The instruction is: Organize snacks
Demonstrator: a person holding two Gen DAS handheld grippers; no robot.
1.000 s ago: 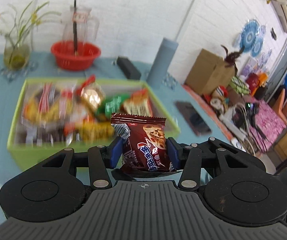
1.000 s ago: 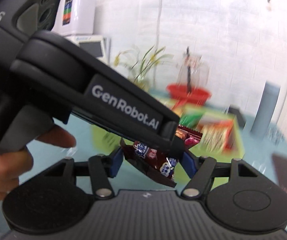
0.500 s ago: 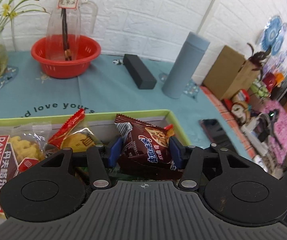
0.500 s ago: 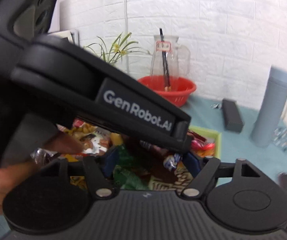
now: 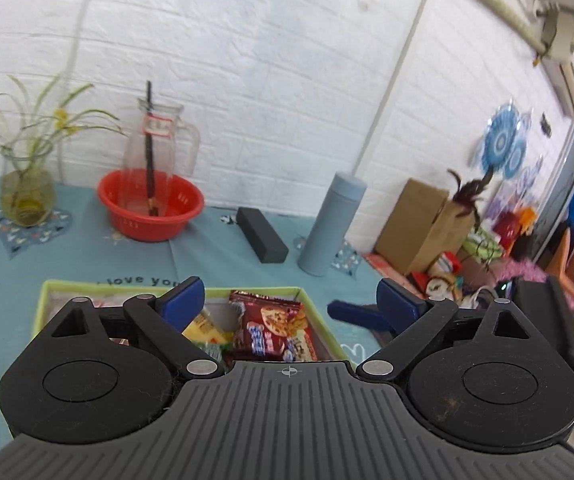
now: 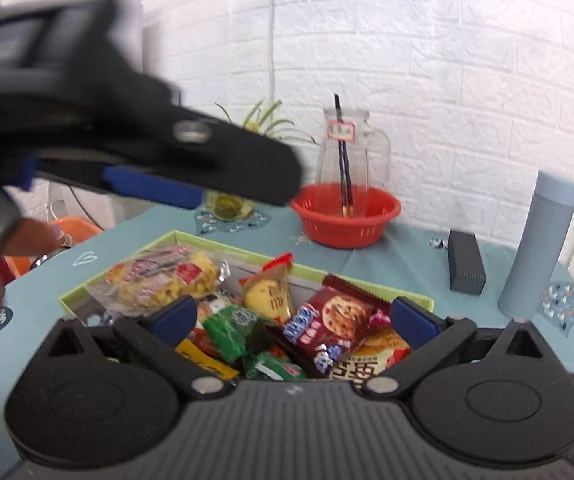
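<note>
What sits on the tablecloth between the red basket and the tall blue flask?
A dark rectangular box lies flat on the teal tablecloth between the red basket and the blue flask, touching neither. Both wrist views show it.

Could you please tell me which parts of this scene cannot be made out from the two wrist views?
- Left wrist view: the near half of the green tray is hidden behind the left gripper.
- Right wrist view: the tray's near corner is hidden behind the right gripper.
- Both views: the jug's label is too small to read.
- Right wrist view: the plant vase is partly covered by the blurred left gripper.
</note>
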